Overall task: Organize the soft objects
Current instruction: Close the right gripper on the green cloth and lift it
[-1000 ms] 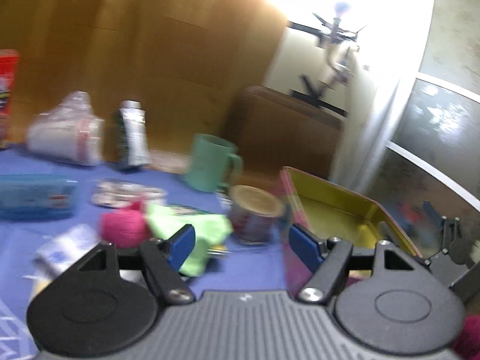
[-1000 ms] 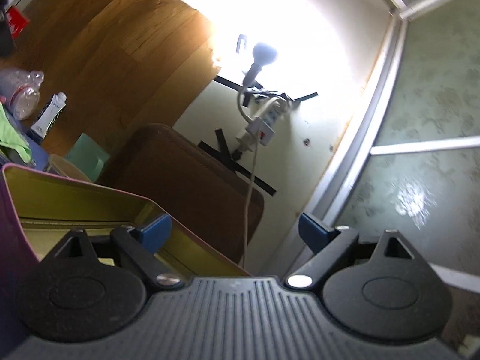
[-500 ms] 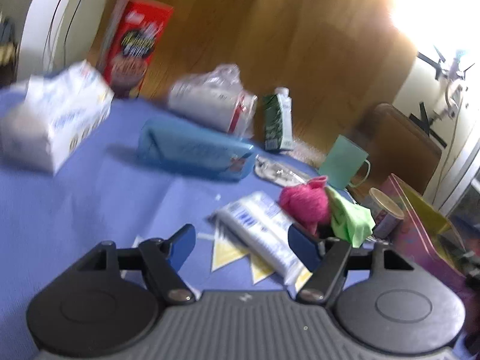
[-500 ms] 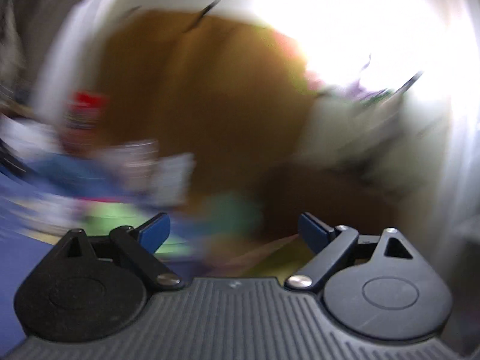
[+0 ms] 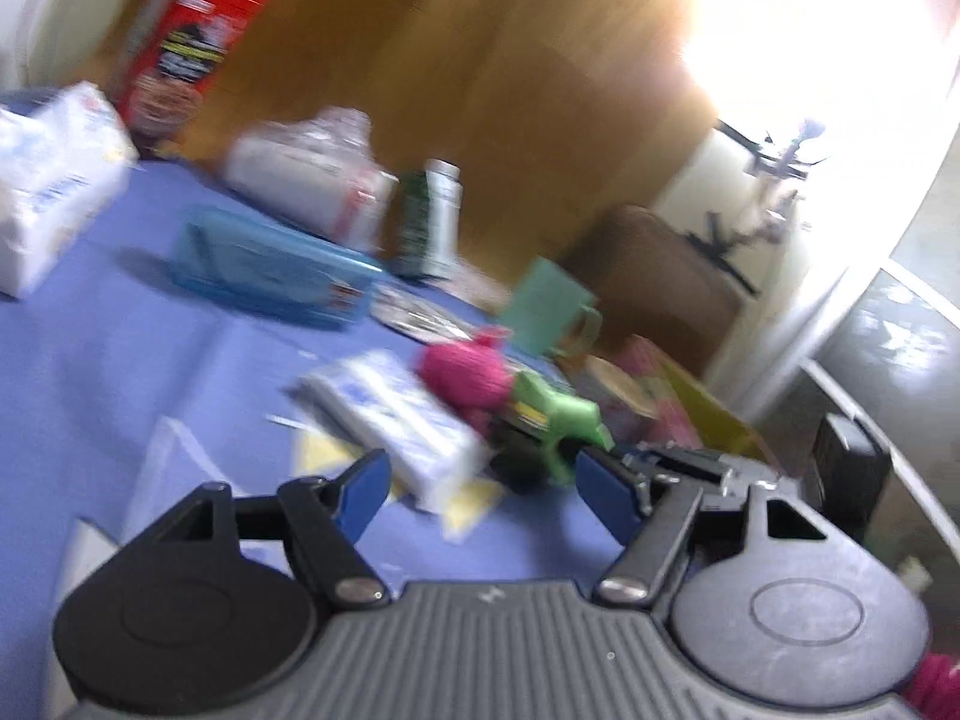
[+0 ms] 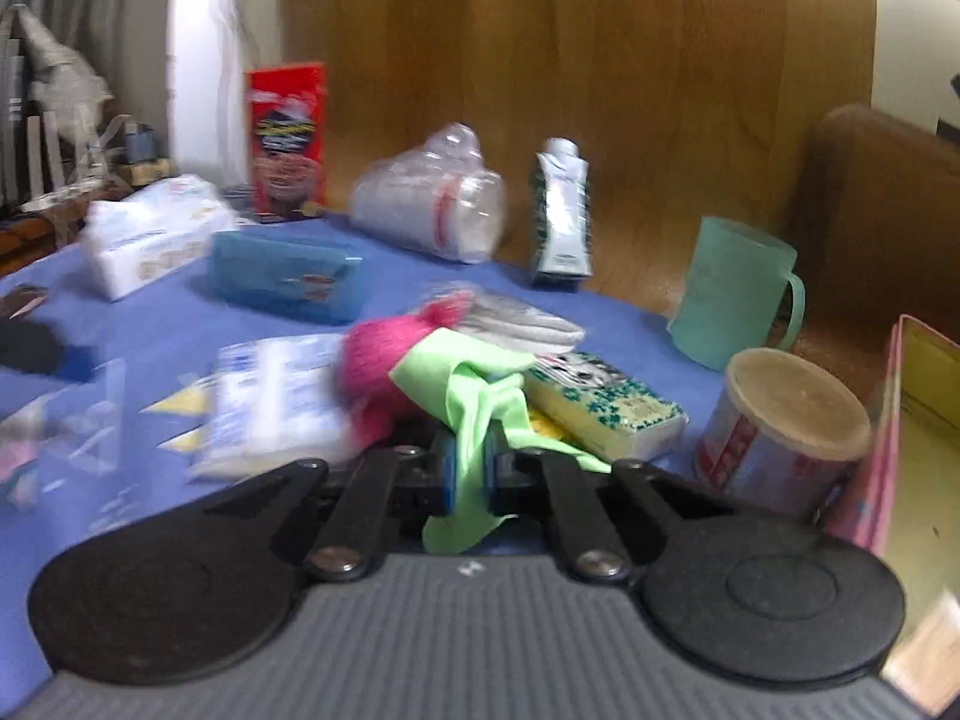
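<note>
Right gripper: fingers pinched on the green cloth, mid-desk, pink yarn ball touching at its 9 o'clock. Left gripper: fingers wide, nothing held, cloth at its 1 o'clock.

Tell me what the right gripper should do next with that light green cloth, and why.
Probably lift it gently and carry it right, toward the open pink and yellow box. The right gripper is shut on the light green cloth, which still drapes against the fuzzy pink ball. The left gripper is open, holding nothing.
</note>
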A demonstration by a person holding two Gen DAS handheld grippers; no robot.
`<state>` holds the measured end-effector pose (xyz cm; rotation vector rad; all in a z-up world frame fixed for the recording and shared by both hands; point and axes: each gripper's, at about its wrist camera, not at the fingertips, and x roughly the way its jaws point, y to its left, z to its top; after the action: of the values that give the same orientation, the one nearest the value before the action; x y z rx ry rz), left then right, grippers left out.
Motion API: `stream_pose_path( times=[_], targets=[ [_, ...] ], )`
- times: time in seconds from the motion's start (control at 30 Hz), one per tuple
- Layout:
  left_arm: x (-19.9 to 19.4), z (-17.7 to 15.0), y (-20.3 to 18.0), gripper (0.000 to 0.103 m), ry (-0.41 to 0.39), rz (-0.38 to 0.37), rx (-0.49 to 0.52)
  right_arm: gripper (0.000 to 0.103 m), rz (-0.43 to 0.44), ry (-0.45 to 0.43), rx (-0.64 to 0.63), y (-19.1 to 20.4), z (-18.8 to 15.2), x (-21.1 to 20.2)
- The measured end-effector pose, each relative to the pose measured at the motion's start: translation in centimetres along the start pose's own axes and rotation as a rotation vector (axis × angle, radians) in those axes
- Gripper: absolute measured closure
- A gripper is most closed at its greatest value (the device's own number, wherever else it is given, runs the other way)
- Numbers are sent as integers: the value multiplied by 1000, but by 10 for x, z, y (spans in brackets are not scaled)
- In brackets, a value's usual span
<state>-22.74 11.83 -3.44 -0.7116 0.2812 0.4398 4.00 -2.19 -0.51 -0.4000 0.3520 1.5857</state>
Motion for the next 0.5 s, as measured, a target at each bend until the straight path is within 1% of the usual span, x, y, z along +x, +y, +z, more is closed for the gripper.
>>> stream_pose_path(
  times=[0.07,0.17,0.23,0.3,0.33,0.37,0.4,0.43,0.47,0.5],
  targets=[
    [10,-10,-13,34,40,-53,15,91,28,-5,-27,17,-7,-12],
    [27,-27,-35,34,117,-98,54,91,52,11,-53,43,-26,-40],
    [41,-36,-48,34,175,-97,68,91,35,19,-90,59,-43,-50],
    [53,-45,-53,40,232,-81,71,89,-3,16,-141,72,-58,-55],
    [61,-51,-56,51,264,-67,75,84,-26,16,-162,77,-64,-56],
    [64,-58,-55,62,291,-57,79,76,-42,18,-175,79,-67,-55],
    [68,-61,-53,68,319,-43,83,67,-63,-2,-181,77,-71,-58],
    [71,-66,-54,74,332,-35,82,50,-81,-9,-175,75,-72,-60],
    [70,-65,-52,77,332,-38,80,39,-85,-13,-154,70,-71,-61],
    [69,-65,-52,79,340,-46,75,41,-65,-8,-113,62,-71,-61]
  ],
)
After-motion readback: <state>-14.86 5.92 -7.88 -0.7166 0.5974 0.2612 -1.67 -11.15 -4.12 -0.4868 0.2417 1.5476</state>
